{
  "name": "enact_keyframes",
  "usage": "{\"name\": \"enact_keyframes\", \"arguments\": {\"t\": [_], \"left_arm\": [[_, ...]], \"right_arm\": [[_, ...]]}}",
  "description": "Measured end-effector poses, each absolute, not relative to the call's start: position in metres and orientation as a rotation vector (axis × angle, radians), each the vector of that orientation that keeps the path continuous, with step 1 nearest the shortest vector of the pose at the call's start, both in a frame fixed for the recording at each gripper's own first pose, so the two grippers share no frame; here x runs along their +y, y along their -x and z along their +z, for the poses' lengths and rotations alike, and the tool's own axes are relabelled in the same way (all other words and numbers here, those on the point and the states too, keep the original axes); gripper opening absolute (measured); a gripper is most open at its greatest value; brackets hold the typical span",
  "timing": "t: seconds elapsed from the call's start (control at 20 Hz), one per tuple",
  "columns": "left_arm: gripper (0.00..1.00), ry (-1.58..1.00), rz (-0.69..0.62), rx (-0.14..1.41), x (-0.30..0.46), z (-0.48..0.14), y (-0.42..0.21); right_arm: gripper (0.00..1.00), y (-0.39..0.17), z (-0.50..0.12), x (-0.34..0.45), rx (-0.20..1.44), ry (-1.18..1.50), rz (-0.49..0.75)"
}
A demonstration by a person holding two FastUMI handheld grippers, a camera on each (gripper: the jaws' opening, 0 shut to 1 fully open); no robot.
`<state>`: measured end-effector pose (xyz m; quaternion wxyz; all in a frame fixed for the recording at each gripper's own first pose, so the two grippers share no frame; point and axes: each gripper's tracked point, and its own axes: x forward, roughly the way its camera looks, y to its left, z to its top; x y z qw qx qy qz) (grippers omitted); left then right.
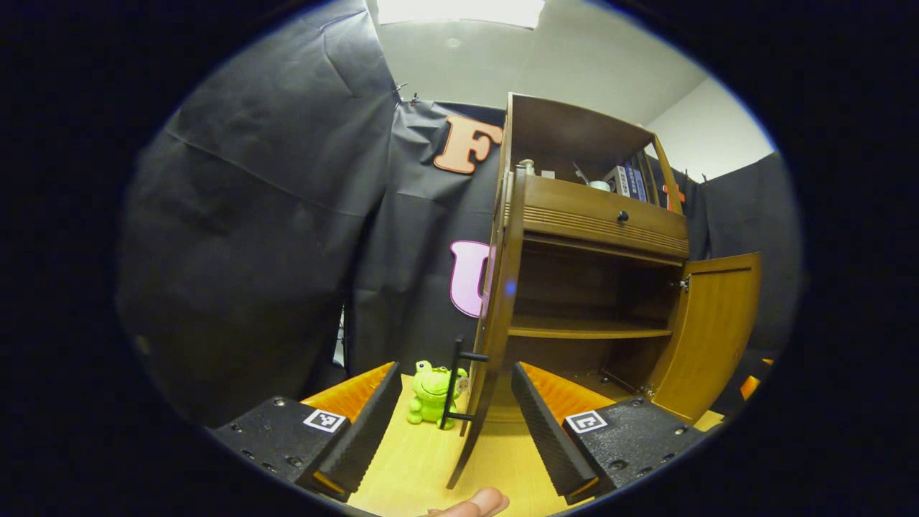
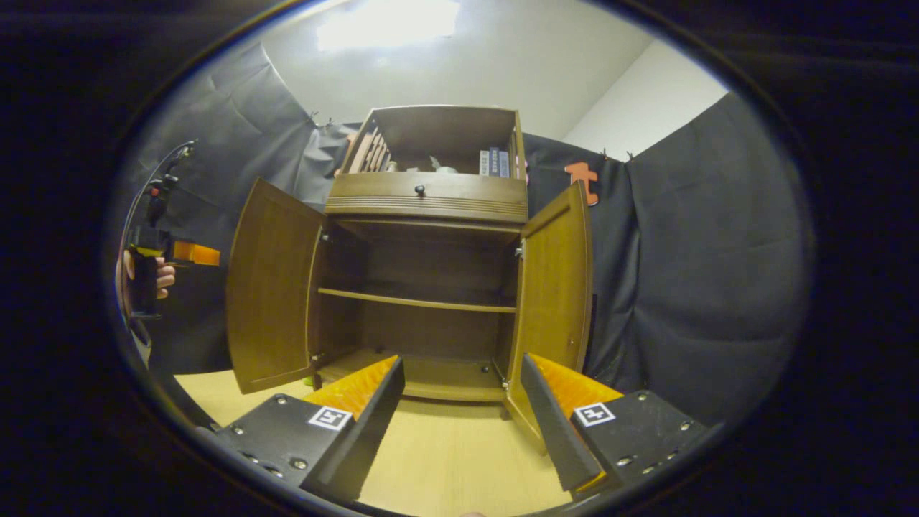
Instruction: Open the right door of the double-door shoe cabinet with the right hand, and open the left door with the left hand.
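Observation:
The wooden shoe cabinet stands with both lower doors swung wide, its inner shelf bare. In the right gripper view the left door and the right door flank the opening. My right gripper is open in front of the cabinet, holding nothing. In the left gripper view the left door is seen edge-on, its black bar handle between my fingers but untouched. My left gripper is open. The right door hangs open at the far side.
A green frog toy sits on the pale wood floor just left of the door handle. A drawer with a knob and a top shelf of books sit above the doors. Black cloth walls surround the cabinet. A fingertip shows at the bottom.

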<state>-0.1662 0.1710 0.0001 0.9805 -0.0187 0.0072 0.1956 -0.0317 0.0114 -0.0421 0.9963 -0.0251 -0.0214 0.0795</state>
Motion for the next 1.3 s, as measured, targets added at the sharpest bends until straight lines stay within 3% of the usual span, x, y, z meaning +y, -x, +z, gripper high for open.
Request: {"name": "enact_keyframes", "arguments": {"t": [0.15,0.35,0.4,0.7,0.75,0.9,1.0,1.05,1.15,1.3], "left_arm": [[0.92,0.035,0.366,0.029,0.138,-0.007,0.153],[0.95,0.021,0.327,0.041,0.097,-0.017,0.133],[0.92,0.014,0.326,0.030,0.088,-0.016,0.129],[0.91,-0.077,0.328,0.032,0.036,-0.045,0.100],[0.95,-0.076,0.323,0.037,0.028,-0.051,0.094],[0.92,-0.035,0.300,0.070,0.000,-0.075,0.081],[0.96,-0.025,0.292,0.074,-0.014,-0.082,0.074],[0.92,-0.034,0.289,0.080,-0.021,-0.084,0.070],[0.96,-0.051,0.279,0.077,-0.030,-0.084,0.064],[0.92,-0.039,0.266,0.078,-0.038,-0.086,0.058]], "right_arm": [[0.94,0.028,-0.045,0.012,-0.042,0.058,0.158],[0.97,0.021,-0.048,0.005,-0.039,0.058,0.135],[0.97,0.020,-0.049,0.005,-0.036,0.053,0.137],[0.96,0.012,-0.061,0.008,-0.011,0.041,0.147],[0.96,0.011,-0.062,0.009,-0.008,0.041,0.150],[0.99,0.012,-0.059,0.007,-0.017,0.039,0.151],[0.96,0.012,-0.058,0.006,-0.024,0.036,0.158],[0.96,0.012,-0.059,0.003,-0.023,0.028,0.154],[0.96,0.014,-0.058,0.001,-0.026,0.018,0.154],[0.96,0.015,-0.055,-0.003,-0.035,0.013,0.152]]}}
